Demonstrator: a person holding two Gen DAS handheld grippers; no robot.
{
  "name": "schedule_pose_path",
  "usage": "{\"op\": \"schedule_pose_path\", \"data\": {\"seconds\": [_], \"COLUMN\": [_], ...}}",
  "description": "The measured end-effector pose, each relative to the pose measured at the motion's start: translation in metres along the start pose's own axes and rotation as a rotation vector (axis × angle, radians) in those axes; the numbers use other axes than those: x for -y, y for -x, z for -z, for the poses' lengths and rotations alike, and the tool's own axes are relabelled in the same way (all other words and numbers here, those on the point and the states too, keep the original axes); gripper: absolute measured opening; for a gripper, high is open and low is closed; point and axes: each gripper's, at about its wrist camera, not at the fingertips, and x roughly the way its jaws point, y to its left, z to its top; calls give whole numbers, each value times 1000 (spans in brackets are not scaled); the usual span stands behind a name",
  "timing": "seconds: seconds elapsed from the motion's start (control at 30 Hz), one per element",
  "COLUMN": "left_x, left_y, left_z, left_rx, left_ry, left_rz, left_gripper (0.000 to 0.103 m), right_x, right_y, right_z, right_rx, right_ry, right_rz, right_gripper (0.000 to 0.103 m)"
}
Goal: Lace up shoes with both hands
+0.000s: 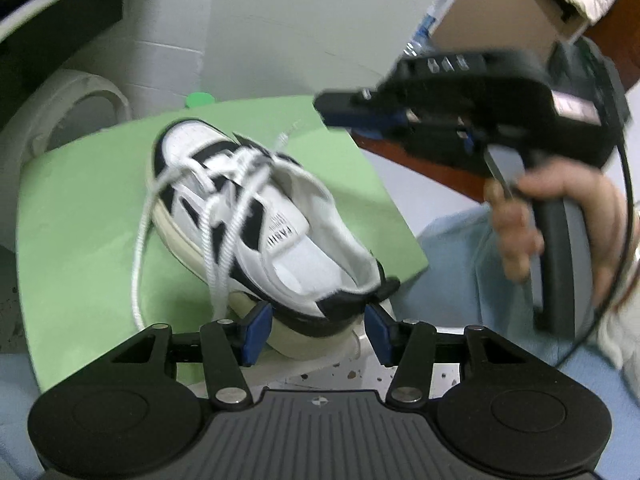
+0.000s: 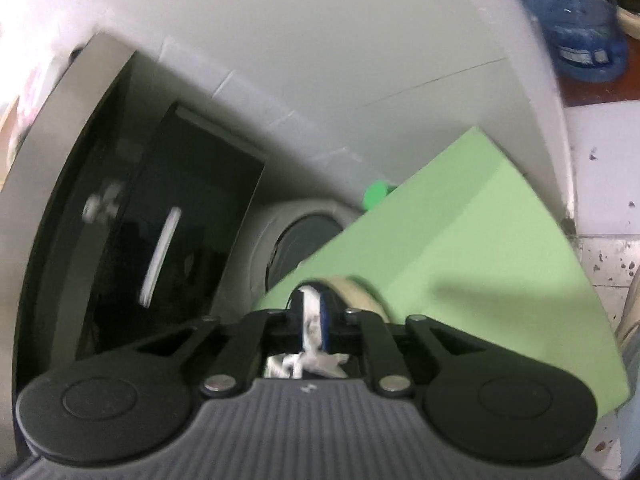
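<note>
Left tool (image 1: pixel 316 326) angled steeply down at the bench's near edge, blue pads clamped on the heel of the white-and-black shoe (image 1: pixel 256 216). Right tool (image 2: pixel 310 320) raised above the green bench (image 1: pixel 80 220), gripped by a hand (image 1: pixel 560 228), jaws narrow with white lace (image 2: pixel 310 320) between them. Whether pinched, cannot tell. Laces (image 1: pixel 224 216) loose over the shoe, mid-bench.

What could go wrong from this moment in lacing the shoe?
1. The left gripper holds the shoe only by its heel, at the green board's near edge; it could tip or slide off.
2. The lace between the right gripper's pads could slip out.
3. The loose loops might snag.
</note>
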Motion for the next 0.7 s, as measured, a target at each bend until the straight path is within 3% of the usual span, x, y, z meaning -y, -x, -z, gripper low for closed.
{"op": "schedule_pose_path", "data": {"seconds": [0.03,0.13,0.27,0.4,0.5,0.63,0.7], "left_x": [-1,-11,-27,-34,-33,-32,-33], "left_y": [5,17,18,1,-9,-23,-29], "left_z": [-2,-8,-16,-18,-14,-11,-12], "left_rx": [11,33,28,-45,-84,-110,-116], "left_ry": [12,55,64,55,42,-2,-14], "left_rz": [-12,-70,-144,-107,-111,-158,-179], "left_gripper": [59,61,57,51,37,29,19], "right_x": [-8,-31,-42,-31,-21,-13,-6], "right_y": [1,3,-3,-16,-23,-26,-25], "right_z": [1,7,22,29,34,38,37], "right_rx": [-17,-72,-169,-262,-319,-335,-329], "right_ry": [47,205,325,285,237,172,115], "right_rz": [2,44,149,208,246,225,208], "right_gripper": [28,43,44,45,31,30,30]}}
